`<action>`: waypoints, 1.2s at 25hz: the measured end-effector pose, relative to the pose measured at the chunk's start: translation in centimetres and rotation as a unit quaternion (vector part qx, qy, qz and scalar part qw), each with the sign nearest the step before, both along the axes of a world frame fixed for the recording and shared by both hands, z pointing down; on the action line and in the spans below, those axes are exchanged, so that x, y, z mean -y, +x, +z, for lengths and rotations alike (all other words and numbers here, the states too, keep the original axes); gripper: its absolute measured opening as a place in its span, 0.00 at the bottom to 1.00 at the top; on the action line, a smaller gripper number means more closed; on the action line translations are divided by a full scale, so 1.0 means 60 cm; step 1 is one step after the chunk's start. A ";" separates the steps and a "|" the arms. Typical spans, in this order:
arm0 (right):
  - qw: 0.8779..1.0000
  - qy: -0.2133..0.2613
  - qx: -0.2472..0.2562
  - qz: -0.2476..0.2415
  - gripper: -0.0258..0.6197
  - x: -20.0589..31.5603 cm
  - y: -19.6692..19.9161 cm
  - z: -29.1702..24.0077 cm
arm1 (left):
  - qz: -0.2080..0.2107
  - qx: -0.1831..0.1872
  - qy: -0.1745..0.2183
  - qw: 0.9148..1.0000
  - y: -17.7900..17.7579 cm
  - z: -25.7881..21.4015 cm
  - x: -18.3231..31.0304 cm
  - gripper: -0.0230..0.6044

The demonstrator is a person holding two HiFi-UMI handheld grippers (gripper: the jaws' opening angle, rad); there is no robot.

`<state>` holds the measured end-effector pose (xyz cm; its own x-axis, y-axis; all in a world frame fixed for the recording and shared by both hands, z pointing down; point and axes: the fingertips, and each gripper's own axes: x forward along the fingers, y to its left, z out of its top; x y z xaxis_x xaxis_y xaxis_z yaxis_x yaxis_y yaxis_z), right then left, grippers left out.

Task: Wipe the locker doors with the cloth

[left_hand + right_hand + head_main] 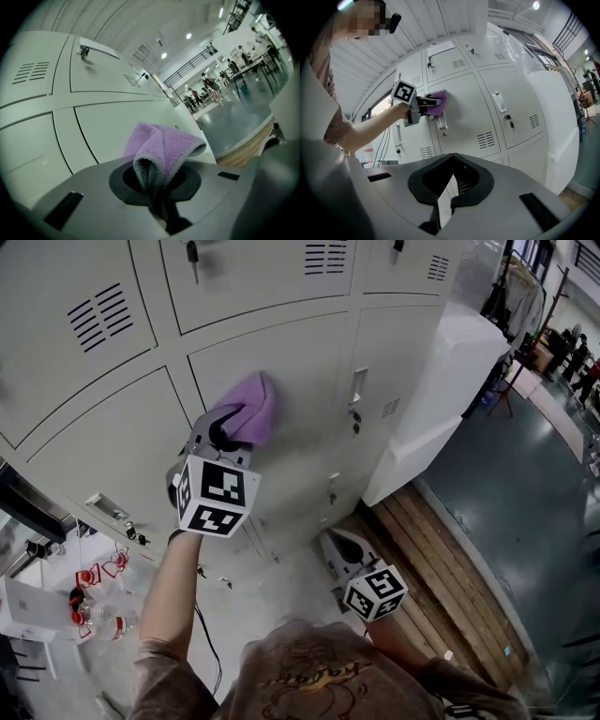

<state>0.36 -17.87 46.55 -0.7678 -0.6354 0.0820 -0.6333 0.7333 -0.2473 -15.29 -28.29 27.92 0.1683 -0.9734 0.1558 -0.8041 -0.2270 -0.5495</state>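
- Right gripper (452,161): held low near person's body, well apart from lockers. Jaws brought together, tips meeting, nothing gripped.
- Left gripper (225,430): raised on outstretched arm. Jaws clamped on purple cloth (251,407); cloth bunched, folded end projecting past jaw tips.
- Cloth pressed against face of grey locker door (309,367), beside door's handle plate.
- Key (354,418) seen hanging in lock at door edge.
- Wooden planks (441,559) laid at locker base; dark floor (525,474) beyond.

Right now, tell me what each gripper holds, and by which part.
The left gripper pinches the purple cloth by a bunched fold; the rest sticks out ahead. The right gripper is shut on nothing.
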 end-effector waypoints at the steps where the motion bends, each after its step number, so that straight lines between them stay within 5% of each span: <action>1: 1.000 0.000 0.000 -0.001 0.04 0.000 0.001 0.000 | -0.002 0.000 -0.001 1.000 0.000 0.005 0.000 0.10; 30: 1.000 -0.008 -0.009 0.015 0.04 0.010 0.035 0.011 | -0.028 -0.031 -0.126 0.991 -0.001 0.296 -0.010 0.11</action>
<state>2.44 -18.50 47.22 -0.7466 -0.6568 0.1061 -0.6595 0.7096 -0.2481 -15.38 -27.71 45.67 0.1323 -0.9130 0.3860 -0.8502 -0.3047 -0.4293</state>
